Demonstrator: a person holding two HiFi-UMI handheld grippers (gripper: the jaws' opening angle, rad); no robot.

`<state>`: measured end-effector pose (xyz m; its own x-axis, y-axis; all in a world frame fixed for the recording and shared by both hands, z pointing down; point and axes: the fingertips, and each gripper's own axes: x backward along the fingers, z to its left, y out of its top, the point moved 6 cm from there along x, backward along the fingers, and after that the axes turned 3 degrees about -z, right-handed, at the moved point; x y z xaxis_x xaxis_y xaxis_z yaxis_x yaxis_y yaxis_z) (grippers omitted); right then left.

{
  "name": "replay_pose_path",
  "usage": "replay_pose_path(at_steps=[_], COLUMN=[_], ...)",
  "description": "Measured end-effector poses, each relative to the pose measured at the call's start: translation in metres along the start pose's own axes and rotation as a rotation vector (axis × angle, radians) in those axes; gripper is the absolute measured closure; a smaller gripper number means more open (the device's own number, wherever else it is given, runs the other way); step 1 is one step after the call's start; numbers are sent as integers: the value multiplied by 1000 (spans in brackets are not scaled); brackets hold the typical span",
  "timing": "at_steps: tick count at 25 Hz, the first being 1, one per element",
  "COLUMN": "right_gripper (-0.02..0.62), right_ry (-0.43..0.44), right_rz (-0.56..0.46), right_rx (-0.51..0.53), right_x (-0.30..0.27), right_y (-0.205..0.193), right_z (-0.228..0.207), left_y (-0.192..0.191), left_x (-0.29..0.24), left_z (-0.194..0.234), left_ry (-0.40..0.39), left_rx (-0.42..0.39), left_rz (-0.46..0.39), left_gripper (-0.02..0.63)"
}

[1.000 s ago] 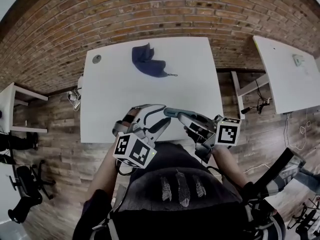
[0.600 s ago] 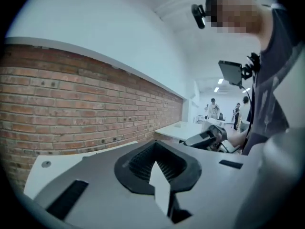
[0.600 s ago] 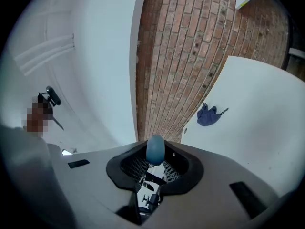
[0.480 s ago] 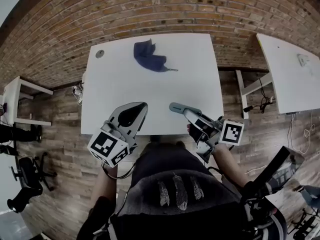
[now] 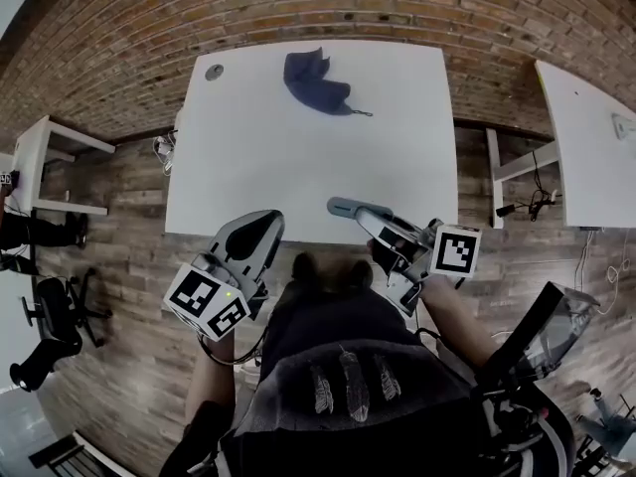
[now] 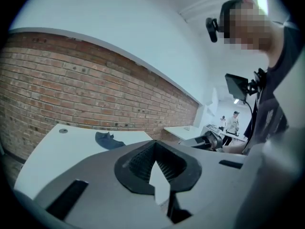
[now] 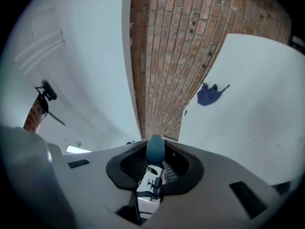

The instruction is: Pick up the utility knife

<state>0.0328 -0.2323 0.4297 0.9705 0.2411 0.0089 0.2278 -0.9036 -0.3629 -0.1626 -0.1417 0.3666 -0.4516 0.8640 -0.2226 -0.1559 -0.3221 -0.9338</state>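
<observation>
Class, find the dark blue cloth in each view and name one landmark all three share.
Head view: dark blue cloth, top centre, by the table's far edge.
Left gripper view: cloth left of centre, above the jaws.
Right gripper view: cloth right of centre, upper half.
Shared landmark: the brick wall beyond the table.

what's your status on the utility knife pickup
Left tongs shut, empty. Right tongs shut on grey-blue utility knife, over white table edge. Dark blue cloth far off, nothing blocking.
</observation>
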Motion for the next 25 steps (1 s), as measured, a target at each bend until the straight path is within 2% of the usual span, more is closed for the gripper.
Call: replay_pose_path(at_steps=[5,9,13,19,25], right_gripper=[526,526,526,526,526], right_ry=[-44,-35,-22,-65,-60], right_rz=[-11,-37,-46,-44,-18], right_rx=[66,36,6,-50,-44], right_x=[-11,-32,-62,-111,-154], right_y=[1,-15,-37,-72,-108], right_z=[14,24,38,50,69], left_y=[1,-1,0,-6,-23], left_x=[4,25,58,111,136], left_z=[9,27,64,116,145], left_ry=[-41,-59,-43,-44,-85], left_rx=[-5,-25,15,92,136], left_rz=[-32,-39,-65,-99,-72], left_gripper=[609,609,609,609,609])
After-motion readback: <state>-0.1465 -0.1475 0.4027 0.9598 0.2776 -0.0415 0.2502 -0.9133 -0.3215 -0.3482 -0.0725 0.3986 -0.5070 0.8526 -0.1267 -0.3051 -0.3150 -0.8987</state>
